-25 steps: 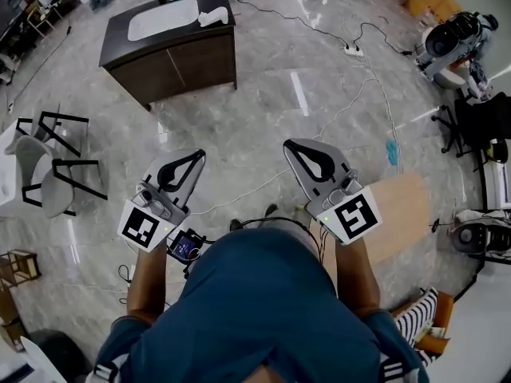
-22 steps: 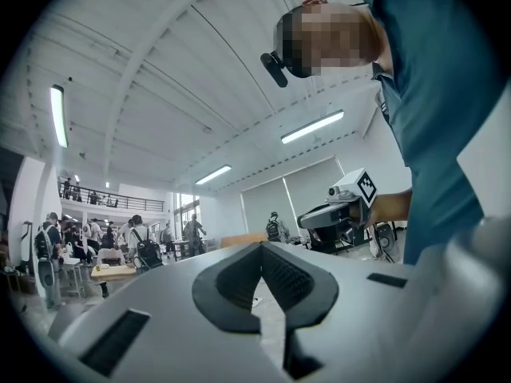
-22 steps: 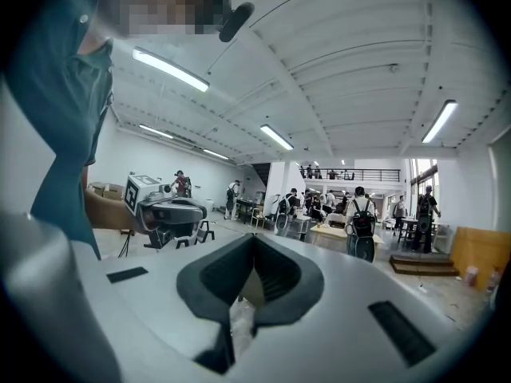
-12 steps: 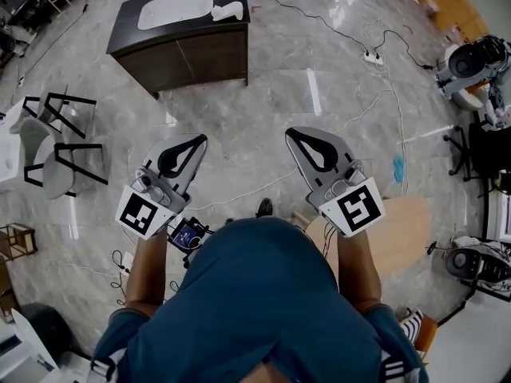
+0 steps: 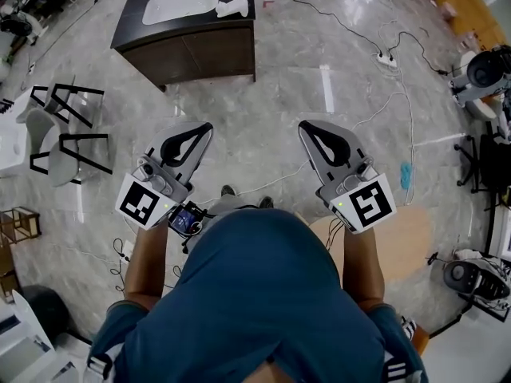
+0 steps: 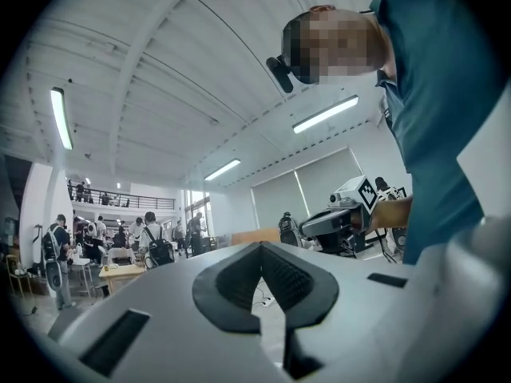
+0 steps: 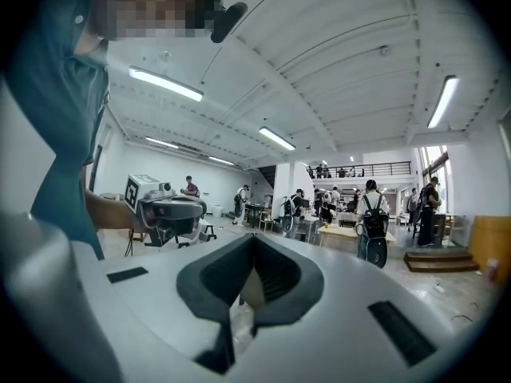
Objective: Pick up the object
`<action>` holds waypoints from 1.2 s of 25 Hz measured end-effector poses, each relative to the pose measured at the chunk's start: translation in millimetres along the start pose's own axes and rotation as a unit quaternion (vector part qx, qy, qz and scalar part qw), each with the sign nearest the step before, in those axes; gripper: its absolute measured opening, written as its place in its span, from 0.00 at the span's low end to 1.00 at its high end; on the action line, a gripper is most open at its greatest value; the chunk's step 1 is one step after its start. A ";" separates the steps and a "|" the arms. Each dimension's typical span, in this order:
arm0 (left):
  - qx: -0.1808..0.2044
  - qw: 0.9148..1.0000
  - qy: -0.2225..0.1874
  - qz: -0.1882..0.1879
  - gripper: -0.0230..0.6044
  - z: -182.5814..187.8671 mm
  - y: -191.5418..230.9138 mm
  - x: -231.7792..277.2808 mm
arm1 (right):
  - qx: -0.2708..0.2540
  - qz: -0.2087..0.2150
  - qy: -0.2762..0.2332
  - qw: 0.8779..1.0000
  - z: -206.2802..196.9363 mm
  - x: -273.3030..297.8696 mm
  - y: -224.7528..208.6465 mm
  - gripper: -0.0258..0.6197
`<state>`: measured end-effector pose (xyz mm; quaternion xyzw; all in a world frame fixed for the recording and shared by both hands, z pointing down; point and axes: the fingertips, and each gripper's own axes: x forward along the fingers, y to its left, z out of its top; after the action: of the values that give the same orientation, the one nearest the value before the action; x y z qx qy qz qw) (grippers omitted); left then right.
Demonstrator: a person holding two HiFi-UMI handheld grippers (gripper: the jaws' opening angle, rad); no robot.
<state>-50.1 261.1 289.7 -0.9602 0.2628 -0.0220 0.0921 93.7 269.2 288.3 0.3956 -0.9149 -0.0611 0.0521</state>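
Head view: The person (image 5: 255, 294) stands on a grey marble floor (image 5: 271, 94) with both arms held forward. The left hand-held gripper (image 5: 205, 128) and the right hand-held gripper (image 5: 304, 125) are held side by side above the floor, apart from each other. Each has its jaws narrow, with the tips meeting. A dark table (image 5: 192, 50) stands at the top of the view, well apart from both, with a white basin (image 5: 180, 5) set into its top. A white object (image 5: 232, 7) lies on that top just beside the basin, towards the right edge. Whether it is the item the task means cannot be confirmed. Cables and a power strip (image 5: 388, 57) lie on the floor to the right. Black-framed chairs (image 5: 68, 146) stand to the left.

Left gripper view: The left hand-held gripper (image 6: 259, 246) points up into an open hall. Its jaws are closed together at the tips. The right hand-held gripper (image 6: 351, 214) shows beyond it.

Right gripper view: The right hand-held gripper (image 7: 254, 238) has its jaws closed, tips touching. The left hand-held gripper (image 7: 164, 206) shows to the left.
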 end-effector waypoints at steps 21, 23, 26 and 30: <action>-0.028 0.999 -0.028 -0.023 0.04 -47.3 150.3 -12.4 | -0.005 -0.026 0.046 0.999 -10.9 141.9 -5.8 0.06; -0.033 0.999 -0.033 -0.026 0.04 -46.0 153.2 -16.6 | -0.007 -0.029 0.048 0.998 -6.5 146.6 -2.2 0.06; -0.033 0.998 -0.030 -0.035 0.04 -51.2 161.6 -21.6 | -0.009 -0.029 0.047 0.998 -1.2 158.4 5.6 0.06; -0.038 0.998 -0.038 -0.034 0.04 -52.5 172.4 -25.5 | -0.018 -0.015 0.061 0.998 -0.3 170.9 15.8 0.06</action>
<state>-163.2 119.7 308.9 -0.9716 0.2267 0.0208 0.0650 -34.0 155.1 299.1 0.4115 -0.9026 -0.0543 0.1139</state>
